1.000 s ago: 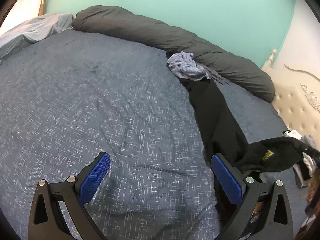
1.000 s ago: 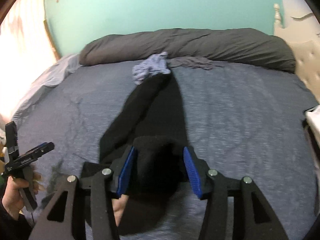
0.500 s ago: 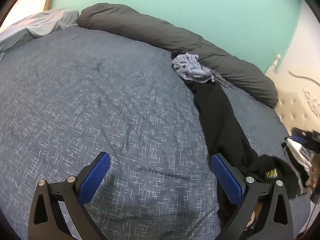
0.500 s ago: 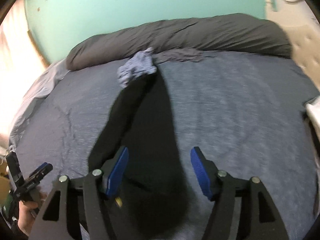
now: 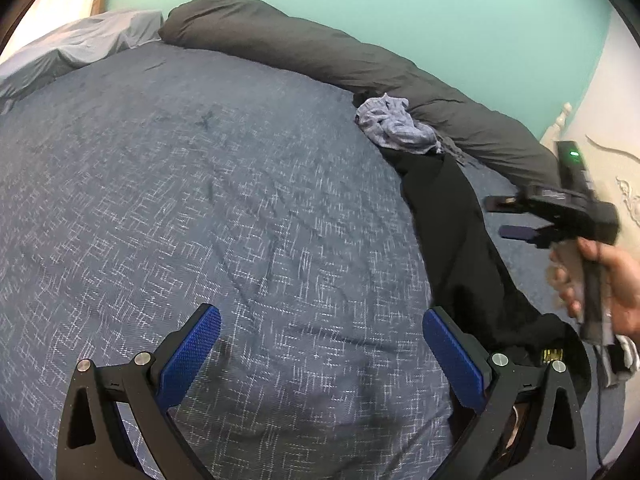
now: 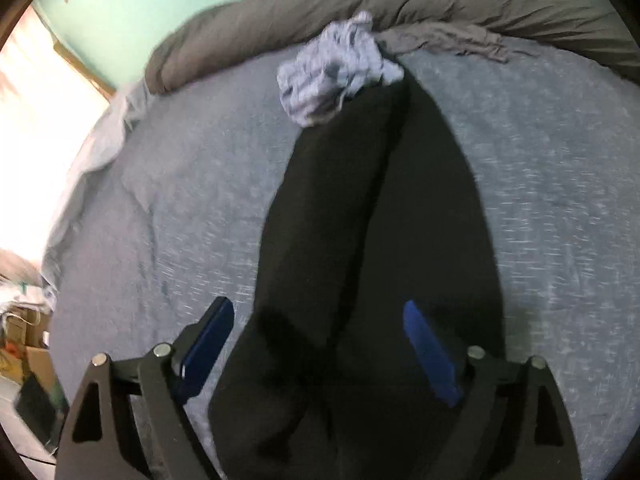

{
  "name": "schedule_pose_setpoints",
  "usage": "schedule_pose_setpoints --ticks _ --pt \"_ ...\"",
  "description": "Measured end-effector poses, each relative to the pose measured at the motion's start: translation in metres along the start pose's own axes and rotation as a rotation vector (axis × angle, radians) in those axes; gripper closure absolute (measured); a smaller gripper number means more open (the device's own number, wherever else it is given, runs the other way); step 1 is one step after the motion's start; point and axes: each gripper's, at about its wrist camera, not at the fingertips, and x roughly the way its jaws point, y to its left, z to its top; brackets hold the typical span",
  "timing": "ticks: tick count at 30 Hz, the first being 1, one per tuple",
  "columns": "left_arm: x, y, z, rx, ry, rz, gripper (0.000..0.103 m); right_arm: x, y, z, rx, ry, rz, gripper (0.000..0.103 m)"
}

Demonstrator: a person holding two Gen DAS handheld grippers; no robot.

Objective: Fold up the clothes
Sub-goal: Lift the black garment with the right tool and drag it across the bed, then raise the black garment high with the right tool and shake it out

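**Inspector:** State the position of the garment.

**Assistant:** The long black fabric garment (image 6: 372, 248) lies flat on the blue-grey woven bedspread (image 5: 200, 208). In the right wrist view its long axis runs from 6 o'clock up to 12 o'clock, the narrow far end pointing at the long dark grey bolster pillow (image 6: 440, 4). A seam or fold line runs along that axis. The far end touches the crumpled pale blue cloth (image 6: 336, 68), which lies just beside the bolster.

**Inspector:** And from the left wrist view?

**Assistant:** There the garment (image 5: 452, 224) lies at 3 o'clock, slanting from 5 o'clock towards 1 o'clock. Its near end is bunched, with a small yellow label (image 5: 553, 355) showing.

**Inspector:** Grippers?

**Assistant:** The left gripper (image 5: 322, 354) is spread wide, nothing between its blue pads (image 5: 188, 354), over bare bedspread; its right finger is just beside the bunched end. The right gripper (image 6: 318, 346) is also wide apart and empty, straddling the garment's near portion; whether it touches the fabric cannot be told. In the left wrist view the right gripper (image 5: 506, 216) appears at 3 o'clock, motion-blurred, held by the right hand (image 5: 612, 284), fingers parted.

**Inspector:** Surroundings?

**Assistant:** Turquoise wall (image 5: 360, 0) behind the bolster; pale grey pillow (image 5: 80, 44) at 10 o'clock.
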Motion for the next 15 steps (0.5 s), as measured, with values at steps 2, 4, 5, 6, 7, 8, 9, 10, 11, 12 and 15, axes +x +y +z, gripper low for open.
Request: schedule_pose_setpoints --ticks 2,4,5,6,7,8,9,10,11,12,15 --pt "-0.001 0.0 -0.001 0.0 0.001 -0.001 0.0 0.015 0.002 0.001 -0.026 0.029 -0.052 0.015" --pt "-0.001 -0.001 -0.001 0.002 0.001 0.001 0.0 0.031 0.003 0.001 -0.045 0.066 -0.107 0.015" --pt "-0.001 -0.001 -0.001 0.004 0.0 0.003 0.0 0.037 0.004 -0.001 -0.051 0.079 -0.121 0.016" --pt "-0.001 -0.001 -0.001 0.005 0.0 0.004 0.0 0.042 0.004 -0.003 -0.056 0.089 -0.131 0.022" --pt "0.0 -0.002 -0.002 0.007 0.003 0.004 0.0 0.047 0.005 -0.006 -0.062 0.099 -0.141 0.029" --pt "0.001 -0.002 -0.002 0.009 0.006 0.004 0.0 0.05 0.005 -0.008 -0.066 0.101 -0.143 0.032" --pt "0.001 -0.002 -0.002 0.01 0.009 0.005 0.0 0.051 0.004 -0.01 -0.07 0.101 -0.144 0.042" --pt "0.0 -0.002 -0.002 0.013 0.008 0.005 0.0 0.051 0.002 -0.012 -0.066 0.096 -0.134 0.054" --pt "0.0 -0.002 -0.002 0.015 0.006 0.005 0.0 0.049 0.0 -0.014 -0.057 0.087 -0.126 0.062" --pt "-0.001 -0.003 -0.003 0.017 0.005 0.005 0.0 0.046 -0.002 -0.015 -0.051 0.075 -0.122 0.075" --pt "-0.003 -0.002 -0.002 0.022 -0.002 0.002 0.0 0.026 -0.006 -0.02 -0.029 0.015 -0.08 0.089"
